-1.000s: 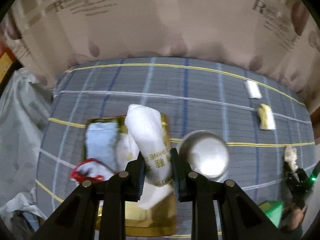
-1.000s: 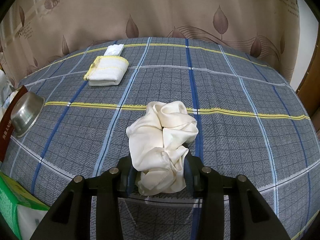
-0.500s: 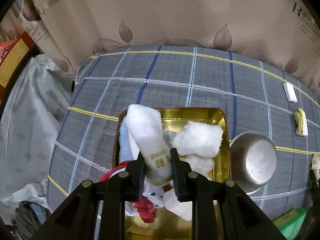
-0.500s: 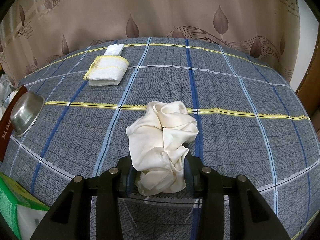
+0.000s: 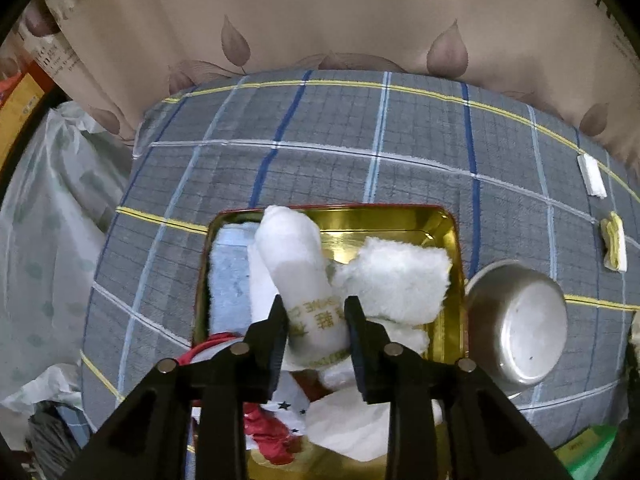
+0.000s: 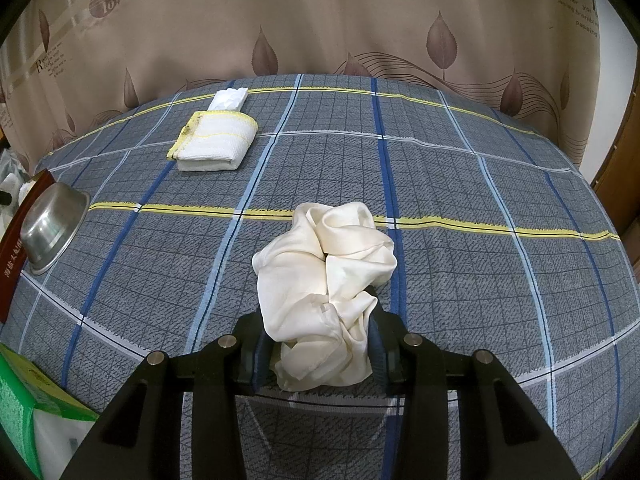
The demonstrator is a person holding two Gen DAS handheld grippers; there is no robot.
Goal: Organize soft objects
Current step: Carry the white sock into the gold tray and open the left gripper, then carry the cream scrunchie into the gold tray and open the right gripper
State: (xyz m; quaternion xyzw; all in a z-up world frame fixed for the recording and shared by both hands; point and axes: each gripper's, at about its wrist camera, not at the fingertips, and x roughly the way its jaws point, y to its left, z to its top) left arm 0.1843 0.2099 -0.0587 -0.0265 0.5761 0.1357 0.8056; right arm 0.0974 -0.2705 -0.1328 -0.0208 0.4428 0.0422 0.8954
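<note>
Left wrist view: we look down on our left tool (image 5: pixel 316 316), whose jaws have just been opening around a rolled white towel (image 5: pixel 298 276) — the roll sits between them over the gold tin tray (image 5: pixel 448 224), and a sliver of gap shows at the right pad, so the squeeze looks released. Gold lettering bands the roll, partly readable as "SHINE" above characters we cannot make out. In the tray lie a fluffy white cloth (image 5: pixel 396 280), a light blue towel (image 5: pixel 232 276) and a red-and-star-printed fabric (image 5: pixel 272 428), the last largely hidden behind the tool's arms. An upturned steel bowl (image 5: pixel 520 320) sits just beside the tray's right wall. The tray's far corner is bare; the plaid blanket (image 5: pixel 360 140) beyond it lies open up to the leaf-print curtain (image 5: pixel 320 20).

Right wrist view: our right tool (image 6: pixel 320 344) pinches a crumpled cream silk cloth (image 6: pixel 328 272), which hides both pad faces. A folded white towel with yellow edging (image 6: pixel 214 144) lies well apart at far left, a smaller white pad (image 6: pixel 230 98) touching its far side. The curtain reads "love", "leaves" and "passing through". A green box (image 6: pixel 24 404) is cut off at lower left — the bed's right half is open.
</note>
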